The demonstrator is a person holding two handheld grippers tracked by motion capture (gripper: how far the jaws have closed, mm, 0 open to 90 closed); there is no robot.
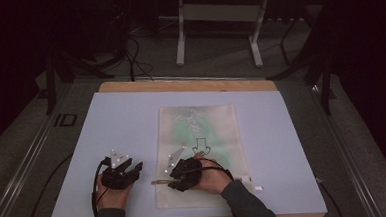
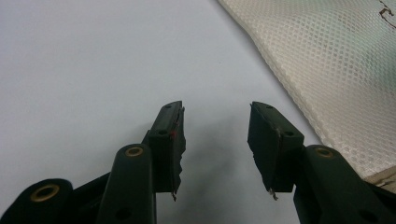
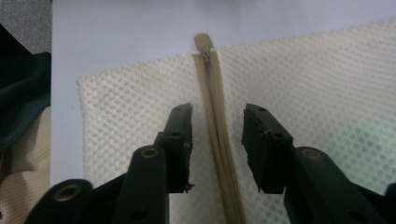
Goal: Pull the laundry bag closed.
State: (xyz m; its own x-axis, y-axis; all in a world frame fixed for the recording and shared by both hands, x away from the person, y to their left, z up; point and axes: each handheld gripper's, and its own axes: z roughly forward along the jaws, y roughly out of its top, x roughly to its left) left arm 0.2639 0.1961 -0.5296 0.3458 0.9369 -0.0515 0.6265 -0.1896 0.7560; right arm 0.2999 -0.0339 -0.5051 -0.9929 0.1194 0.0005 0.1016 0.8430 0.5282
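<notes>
A flat mesh bag (image 1: pixel 199 153) lies lengthwise on the pale mat (image 1: pixel 121 122) that covers the table, near the middle and toward the person's side; something green shows faintly through the mesh, with a black outline drawing on top. The right gripper (image 1: pixel 177 177) sits over the bag's near left part, pointing left along the zipper (image 3: pixel 217 121) — in the right gripper view its jaws stand wide apart, one on each side of the beige zipper, with nothing between them but the zip tape running up to its end tab just past the bag's edge. Whether the jaws touch the mesh I cannot tell. The left gripper (image 1: pixel 129 171) rests on bare mat just left of the bag, apart from it; in the left gripper view the jaws are wide and empty over plain mat, the bag's mesh edge off to their right. A dark sleeve (image 1: pixel 246 206) shows on the right forearm.
</notes>
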